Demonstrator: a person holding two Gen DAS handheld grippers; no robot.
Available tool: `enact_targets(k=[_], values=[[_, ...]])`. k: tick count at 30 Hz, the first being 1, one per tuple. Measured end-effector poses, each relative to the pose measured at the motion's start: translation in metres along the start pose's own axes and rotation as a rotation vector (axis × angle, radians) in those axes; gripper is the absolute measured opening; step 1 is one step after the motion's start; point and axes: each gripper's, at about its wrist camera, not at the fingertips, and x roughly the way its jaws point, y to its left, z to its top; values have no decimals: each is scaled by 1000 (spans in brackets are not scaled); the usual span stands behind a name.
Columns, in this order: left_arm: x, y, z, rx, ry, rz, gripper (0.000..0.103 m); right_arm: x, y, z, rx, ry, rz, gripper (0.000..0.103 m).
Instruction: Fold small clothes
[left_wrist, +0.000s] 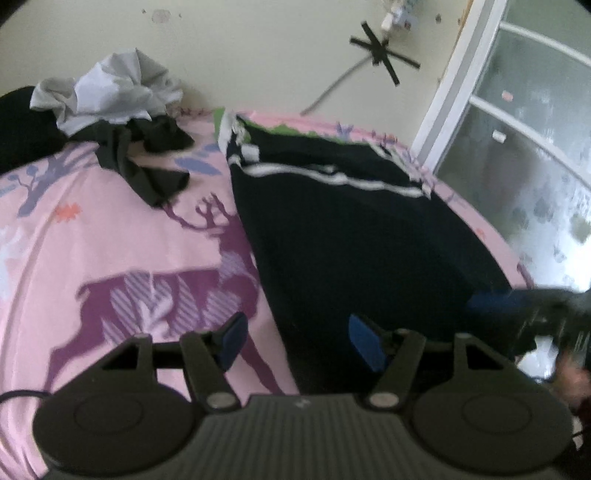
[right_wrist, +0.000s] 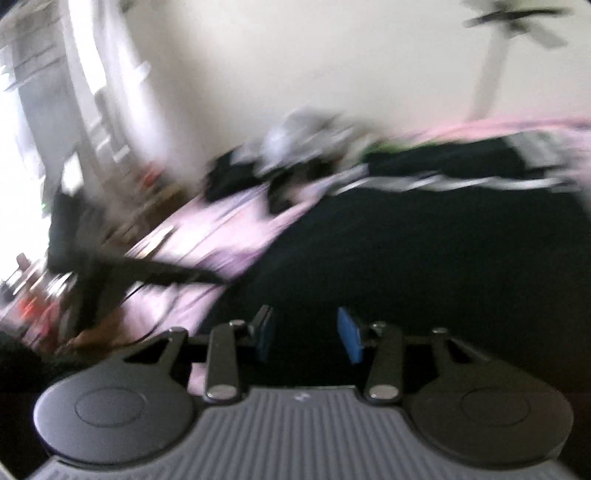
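Note:
A dark navy garment (left_wrist: 351, 236) with white stripes lies spread on the pink bedsheet (left_wrist: 110, 229), which has a purple deer print. My left gripper (left_wrist: 300, 340) hovers over the garment's near left edge. It is open, its blue pads apart with nothing between them. My right gripper (left_wrist: 509, 302) shows blurred at the garment's near right corner. In the right wrist view, also blurred, the right gripper (right_wrist: 306, 334) is open above the dark garment (right_wrist: 406, 251), with no cloth pinched between its pads.
A crumpled grey-white cloth (left_wrist: 110, 88) and a dark garment (left_wrist: 147, 166) are heaped at the bed's far left, against the wall (left_wrist: 258, 55). A white-framed frosted window or door (left_wrist: 517, 147) stands at the right. A hand (left_wrist: 572, 380) shows at the lower right.

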Motion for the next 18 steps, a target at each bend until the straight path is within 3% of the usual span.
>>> enact_targets(k=[3,6,9,12,14,16,17,18], values=[[5,-7,-10,8,54,26,61,-53,-33,-13,104,-96,-169,43],[1,-14,-17,19,64,37,62,-86,-59,-30,183,-124,-306,44],[-1,-23,-19,11,98,15,62,-98,-75,-48,228,-106,-364,44],[-1,-34,-22,35,124,3,60,-100,-87,-65,282,-76,-347,45],[-1,-39,-23,52,132,12,52,-98,-92,-71,312,-75,-309,45],[0,-42,-23,55,139,37,17,-92,-95,-75,352,-30,-257,44],[-1,-41,-22,46,145,34,15,-90,-97,-79,364,0,-242,36],[-2,-38,-20,33,146,22,13,-87,-98,-82,370,24,-230,13]])
